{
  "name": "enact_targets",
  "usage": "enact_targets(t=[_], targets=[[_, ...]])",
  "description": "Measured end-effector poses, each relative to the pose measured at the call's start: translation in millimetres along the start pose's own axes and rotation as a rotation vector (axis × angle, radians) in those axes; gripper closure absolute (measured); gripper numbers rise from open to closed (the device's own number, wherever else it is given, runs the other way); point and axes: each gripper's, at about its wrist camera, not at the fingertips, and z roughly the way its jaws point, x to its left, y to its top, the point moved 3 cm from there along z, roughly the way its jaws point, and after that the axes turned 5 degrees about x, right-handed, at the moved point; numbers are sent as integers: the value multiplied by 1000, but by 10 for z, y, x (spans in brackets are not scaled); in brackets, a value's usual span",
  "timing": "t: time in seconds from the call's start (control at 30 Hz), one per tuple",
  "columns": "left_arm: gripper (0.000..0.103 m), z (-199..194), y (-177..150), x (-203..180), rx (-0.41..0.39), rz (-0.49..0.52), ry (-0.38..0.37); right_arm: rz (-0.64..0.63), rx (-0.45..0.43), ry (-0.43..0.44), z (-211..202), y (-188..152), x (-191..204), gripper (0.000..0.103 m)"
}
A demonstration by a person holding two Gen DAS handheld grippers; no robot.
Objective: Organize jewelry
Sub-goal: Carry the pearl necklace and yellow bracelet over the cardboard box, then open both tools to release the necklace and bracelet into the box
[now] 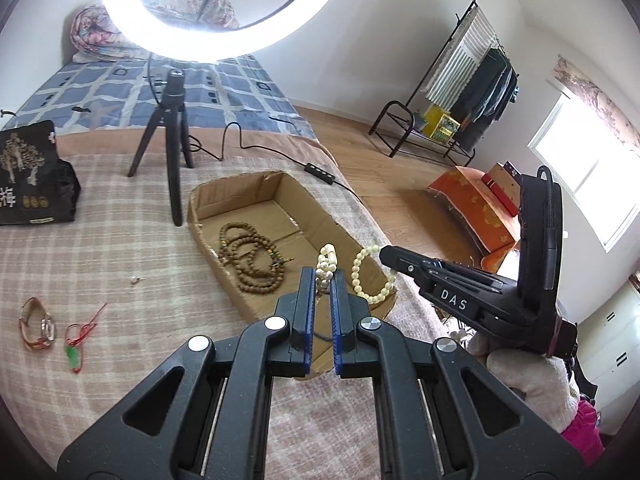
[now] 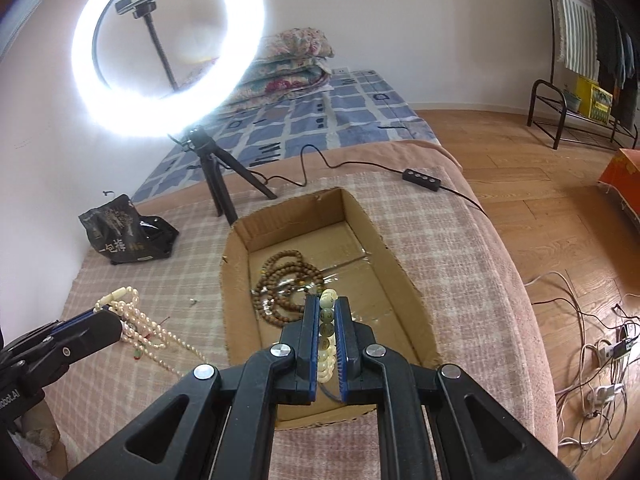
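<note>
Left claw (image 1: 323,276): blue pads drawn close together, clamped on a pearl necklace (image 1: 325,268). The strand bunches above the pads, and the right wrist view shows its loose length trailing down toward the bed cover. Held high, probably so the slack clears the box wall on the way in. From its own camera the claw hangs at the near left part of the cardboard box (image 1: 208,216).

Right claw (image 2: 325,308): pads nearly together, clamped on a cream bead bracelet (image 2: 326,334). Beads stack upright between the pads; in the left wrist view the rest of the loop dangles free below the tip. The claw sits above the near right part of the box, well placed for a release onto bare cardboard.

Inside the box: a brown wooden bead string (image 2: 286,288) coiled on the floor toward the left wall. That leaves the right half open, likely why the bracelet is carried to that side.

Outside the box, on the plaid bed cover (image 1: 120,264): a watch (image 1: 38,322) and a red cord charm (image 1: 80,336) lie near each other, well apart from the box and not yet sorted. A small pale item sits between them and the box, too small to identify.

Ring light (image 2: 168,48) on its tripod stands behind the box, lighting the work area.
</note>
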Motion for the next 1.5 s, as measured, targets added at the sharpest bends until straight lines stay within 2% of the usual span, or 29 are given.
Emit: enact_targets(t=[0.17,0.47,0.5,0.53,0.6,0.63,1.03,1.27,1.3,1.33,1.37,1.5], targets=[[98,222,1,-39,33,1,1,14,18,-10,76,-21,-129,98],[98,510,-79,8,77,8,47,72,42,-18,206,-86,-394,96],[98,525,-82,20,86,7,49,85,41,-16,202,-87,-421,93],[97,535,-85,26,95,9,49,100,35,-13,192,-85,-445,80],[86,538,-94,44,102,10,60,119,23,-11,164,-78,-474,69],[83,529,-100,58,97,8,66,122,22,-9,159,-73,-477,69],[83,395,-130,151,92,-3,104,92,18,-25,109,-57,-334,67],[82,195,-146,263,75,-1,140,84,0,-43,35,-38,-241,48],[80,155,-148,290,72,-1,146,84,-3,-48,26,-36,-228,40],[72,122,-146,312,68,-2,150,82,-8,-52,9,-34,-207,35],[66,87,-140,337,62,-2,153,80,-14,-55,-6,-30,-186,33],[65,-106,-124,460,35,15,191,75,-29,-57,-43,-7,-104,20]])
